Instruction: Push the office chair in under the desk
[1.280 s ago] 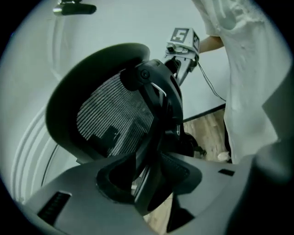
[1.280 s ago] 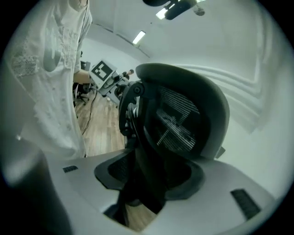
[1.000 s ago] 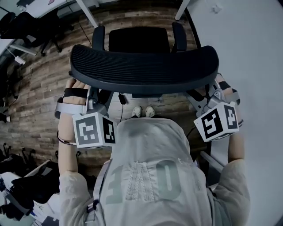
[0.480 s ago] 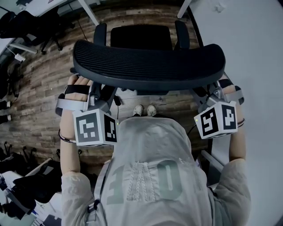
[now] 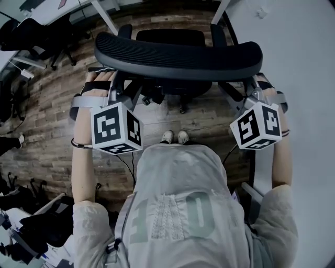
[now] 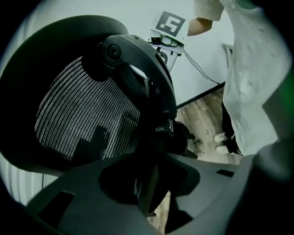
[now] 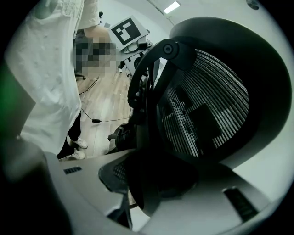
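Observation:
The black mesh office chair stands in front of me, its curved backrest [image 5: 178,55] running across the top of the head view. Its seat [image 5: 170,36] and two armrests lie beyond, between two white desk legs [image 5: 104,15]. My left gripper [image 5: 114,86] reaches under the backrest's left end and my right gripper [image 5: 250,89] under its right end. In the left gripper view the left gripper [image 6: 147,193] is shut on the dark backrest rim, with the mesh [image 6: 78,110] above. The right gripper [image 7: 147,193] likewise clamps the rim below the mesh [image 7: 216,105].
A large white surface [image 5: 303,63] fills the right side. Other black chairs stand at upper left [image 5: 47,36] and lower left [image 5: 31,230]. A thin cable [image 5: 125,162] trails over the wooden floor near my shoes [image 5: 175,137].
The chair has rolled away from me towards the desk legs. Both grippers went forward with its backrest, and more floor shows between my shoes and the chair.

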Demonstrator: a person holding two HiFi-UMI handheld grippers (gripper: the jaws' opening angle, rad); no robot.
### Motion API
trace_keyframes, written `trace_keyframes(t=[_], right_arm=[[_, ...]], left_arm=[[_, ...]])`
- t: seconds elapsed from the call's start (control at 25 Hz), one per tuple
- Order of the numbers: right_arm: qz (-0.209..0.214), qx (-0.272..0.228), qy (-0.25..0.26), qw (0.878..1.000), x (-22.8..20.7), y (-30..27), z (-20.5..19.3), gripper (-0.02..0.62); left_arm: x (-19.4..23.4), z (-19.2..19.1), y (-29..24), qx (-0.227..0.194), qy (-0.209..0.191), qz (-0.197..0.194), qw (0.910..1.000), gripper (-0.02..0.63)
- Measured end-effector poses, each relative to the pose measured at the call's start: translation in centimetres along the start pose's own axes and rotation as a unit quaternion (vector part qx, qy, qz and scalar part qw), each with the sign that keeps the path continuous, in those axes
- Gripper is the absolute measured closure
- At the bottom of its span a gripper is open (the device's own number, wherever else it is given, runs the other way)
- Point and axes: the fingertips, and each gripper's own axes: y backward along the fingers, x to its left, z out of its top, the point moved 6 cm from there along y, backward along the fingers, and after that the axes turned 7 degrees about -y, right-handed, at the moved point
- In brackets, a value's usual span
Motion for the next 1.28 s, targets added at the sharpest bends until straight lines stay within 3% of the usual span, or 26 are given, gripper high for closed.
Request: trace_keyframes(t=[0.24,0.52,0.76,1.28], right_arm=[[-0.007,0.017,-0.011,1.0,-3.3,-3.0,1.6,0.469],[-0.032,0.037,-0.017,0.999,-8.5,-7.5,0.9,0.469],[-0.028,0.037,-0.017,0.999,-14.5,-12.3,-1.0,0.468],[-0.025,0.019,0.01,0.999,-30.5,-24.1,-5.6,0.468]], left_arm=[[3.7,-2.7,-2.6,-0.013,0.0,0.007,0.9999,0.468],[8.5,-4.0,-7.7,-0.01,-0.006,0.013,0.9998,0.469],[13.8,-4.6,-13.8,-0.008,-0.003,0.007,0.9999,0.471],[26.7,-5.5,-27.7,0.05,0.007,0.014,0.9986,0.474]])
